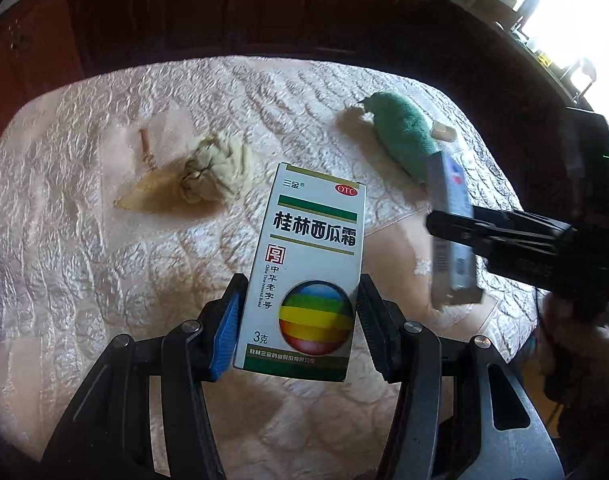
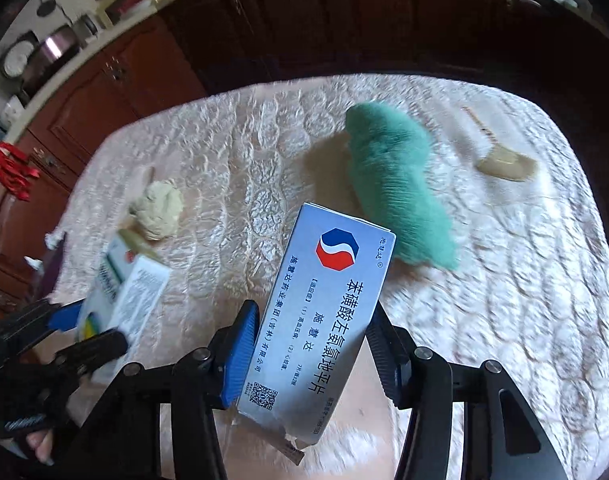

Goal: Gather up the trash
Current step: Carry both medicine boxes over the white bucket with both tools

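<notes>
My left gripper [image 1: 300, 292] is shut on a white medicine box [image 1: 308, 264] with a rainbow ball printed on it, held upright above the table. In the right wrist view the same gripper [image 2: 84, 328] and box [image 2: 120, 292] show at the lower left. My right gripper [image 2: 312, 320] is shut on a pale blue medicine box [image 2: 324, 312] with a red and blue logo, tilted, its bottom flap torn. From the left wrist it appears at the right [image 1: 452, 228], gripping that box [image 1: 452, 236]. A crumpled tissue [image 1: 216, 164] [image 2: 158, 210] lies on the table beyond.
A quilted cream cloth [image 1: 104, 260] covers the table. A green fuzzy cloth [image 1: 404, 136] [image 2: 396, 192] lies towards the far right. A brown paper scrap [image 1: 156, 196] sits by the tissue, a beige scrap [image 2: 504, 162] at far right. Dark wooden cabinets [image 2: 264, 20] stand behind.
</notes>
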A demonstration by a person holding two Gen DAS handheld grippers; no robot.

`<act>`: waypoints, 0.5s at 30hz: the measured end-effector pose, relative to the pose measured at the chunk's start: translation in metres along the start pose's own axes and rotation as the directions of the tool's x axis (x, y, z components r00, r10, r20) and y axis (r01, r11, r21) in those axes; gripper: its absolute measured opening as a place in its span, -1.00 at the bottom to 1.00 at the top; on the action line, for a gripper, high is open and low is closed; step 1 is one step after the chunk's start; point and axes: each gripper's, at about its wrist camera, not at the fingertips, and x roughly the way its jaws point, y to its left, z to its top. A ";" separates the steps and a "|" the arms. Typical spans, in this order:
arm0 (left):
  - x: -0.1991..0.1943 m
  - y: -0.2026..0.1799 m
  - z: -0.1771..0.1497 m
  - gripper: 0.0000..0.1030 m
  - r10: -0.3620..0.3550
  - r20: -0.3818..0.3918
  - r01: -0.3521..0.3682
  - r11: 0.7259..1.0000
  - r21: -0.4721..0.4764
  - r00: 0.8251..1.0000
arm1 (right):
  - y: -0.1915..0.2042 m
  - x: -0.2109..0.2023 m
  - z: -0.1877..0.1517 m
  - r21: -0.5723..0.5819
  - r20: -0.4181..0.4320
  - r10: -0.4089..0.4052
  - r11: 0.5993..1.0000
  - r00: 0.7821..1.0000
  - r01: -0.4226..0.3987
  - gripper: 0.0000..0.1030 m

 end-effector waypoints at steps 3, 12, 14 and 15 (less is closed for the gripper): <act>0.003 -0.012 0.005 0.02 0.010 0.007 -0.010 1.000 0.004 1.000 | -0.004 -0.020 -0.006 0.027 0.026 0.021 0.999 0.999 -0.022 0.01; 0.001 -0.051 0.022 0.02 0.026 0.046 -0.027 0.999 0.039 0.999 | -0.020 -0.056 -0.017 0.032 0.072 0.007 0.999 0.997 -0.009 0.01; 0.001 -0.058 0.024 0.02 0.025 0.049 -0.028 0.999 0.046 0.998 | -0.023 -0.063 -0.021 0.030 0.077 0.003 1.000 0.997 -0.006 0.01; 0.002 -0.062 0.026 0.02 0.025 0.050 -0.027 0.998 0.052 0.998 | -0.024 -0.065 -0.021 0.031 0.080 0.000 1.000 0.997 -0.003 0.01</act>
